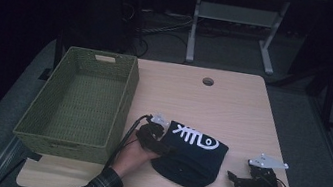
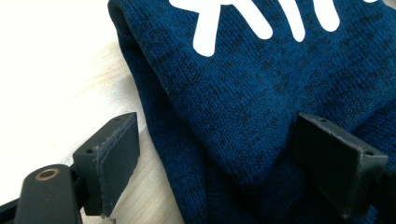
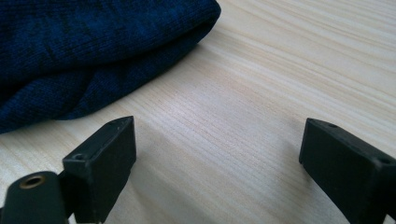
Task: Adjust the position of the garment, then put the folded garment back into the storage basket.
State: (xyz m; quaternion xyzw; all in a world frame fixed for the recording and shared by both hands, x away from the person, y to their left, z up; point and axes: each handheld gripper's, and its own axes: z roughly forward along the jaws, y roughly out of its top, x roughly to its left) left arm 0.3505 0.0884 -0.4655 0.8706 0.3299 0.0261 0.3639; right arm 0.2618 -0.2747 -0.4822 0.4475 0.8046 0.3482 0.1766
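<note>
A dark blue knitted cloth (image 1: pixel 192 156) with a white fish-bone print lies folded near the front middle of the wooden table (image 1: pixel 233 109). My left gripper (image 1: pixel 168 149) rests at the cloth's left edge. In the left gripper view its jaws (image 2: pixel 219 154) stand open: one is over bare wood, the other over the cloth (image 2: pixel 261 84), and the folded edge lies between them untouched. My right gripper (image 1: pixel 234 180) sits to the right of the cloth, apart from it. In the right gripper view it (image 3: pixel 219 158) is open over bare wood, with the cloth's rounded edge (image 3: pixel 84 51) ahead at the upper left.
A green woven basket (image 1: pixel 122 102) stands empty along the table's left side, close to my left hand. A round cable hole (image 1: pixel 208 81) sits near the far edge. Beyond the table stand a desk frame and cables on a dark floor.
</note>
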